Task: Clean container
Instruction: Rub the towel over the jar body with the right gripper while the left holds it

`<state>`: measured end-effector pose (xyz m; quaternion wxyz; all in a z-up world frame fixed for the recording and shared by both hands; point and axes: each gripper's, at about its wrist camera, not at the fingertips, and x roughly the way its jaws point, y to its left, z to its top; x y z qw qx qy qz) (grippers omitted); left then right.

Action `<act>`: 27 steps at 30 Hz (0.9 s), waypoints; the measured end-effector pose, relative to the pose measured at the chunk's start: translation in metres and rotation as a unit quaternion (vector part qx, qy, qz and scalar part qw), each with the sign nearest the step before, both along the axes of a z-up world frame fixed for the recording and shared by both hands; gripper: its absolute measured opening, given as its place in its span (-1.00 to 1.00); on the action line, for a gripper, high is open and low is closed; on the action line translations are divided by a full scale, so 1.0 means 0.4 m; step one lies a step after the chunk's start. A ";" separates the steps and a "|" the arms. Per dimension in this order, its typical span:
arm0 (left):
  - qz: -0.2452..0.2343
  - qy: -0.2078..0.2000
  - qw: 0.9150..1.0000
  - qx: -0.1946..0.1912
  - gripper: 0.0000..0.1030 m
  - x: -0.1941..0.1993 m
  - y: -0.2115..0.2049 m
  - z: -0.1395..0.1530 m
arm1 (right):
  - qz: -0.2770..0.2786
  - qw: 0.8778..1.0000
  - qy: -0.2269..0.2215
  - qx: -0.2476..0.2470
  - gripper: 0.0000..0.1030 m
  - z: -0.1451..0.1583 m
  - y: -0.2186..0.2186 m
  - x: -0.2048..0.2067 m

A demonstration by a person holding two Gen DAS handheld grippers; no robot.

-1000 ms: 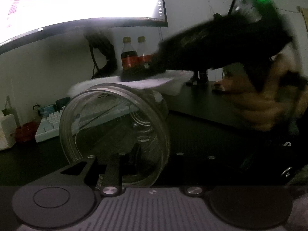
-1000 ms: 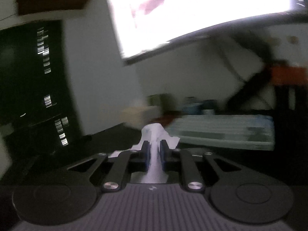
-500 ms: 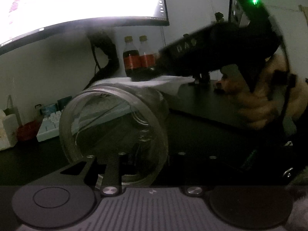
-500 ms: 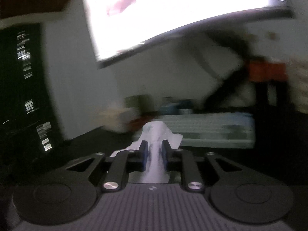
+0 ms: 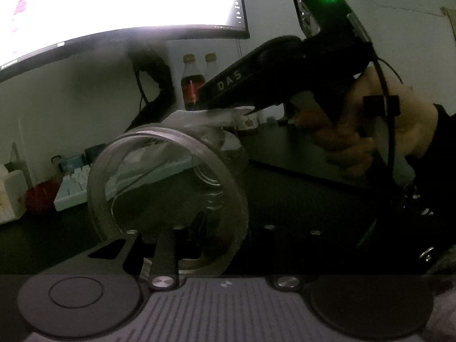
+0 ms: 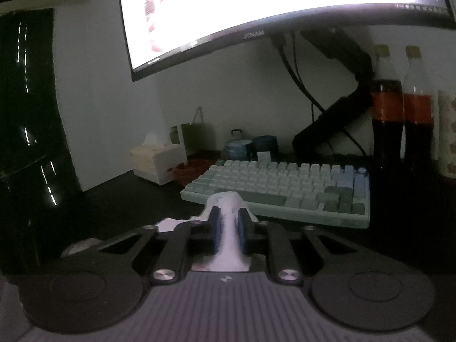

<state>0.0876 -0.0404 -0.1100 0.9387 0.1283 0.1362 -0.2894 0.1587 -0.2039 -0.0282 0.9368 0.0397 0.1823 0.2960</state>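
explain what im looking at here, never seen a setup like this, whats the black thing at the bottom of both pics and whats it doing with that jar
There is no robot here. A person holds a hand-operated claw in each hand, and each claw carries a wide-angle camera that looks along its fingers, so its body fills the bottom of its own picture.

The left claw grips a clear glass jar on its side by the rim. In the same picture you see the other hand bringing the right claw over the jar.

The right claw's own view shows it pinching a white tissue for wiping.

On the black desk sit a keyboard, two cola bottles, a tissue box and a curved monitor.
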 end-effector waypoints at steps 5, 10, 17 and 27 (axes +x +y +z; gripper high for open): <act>-0.001 -0.003 1.000 0.000 -0.57 0.002 0.003 -0.002 | 0.073 0.996 -0.040 -0.012 -0.68 0.013 0.044 -0.084; -0.001 -0.003 1.000 -0.001 -0.57 0.008 0.004 -0.001 | 0.029 0.999 -0.032 -0.007 -0.70 -0.006 -0.012 -0.028; 0.000 0.000 1.000 -0.002 -0.56 0.014 0.005 0.002 | 0.026 0.998 -0.046 0.020 -0.70 -0.017 -0.015 -0.081; 0.001 -0.001 1.000 -0.002 -0.56 0.002 -0.004 -0.004 | -0.029 0.998 -0.048 0.021 -0.72 -0.029 -0.053 -0.052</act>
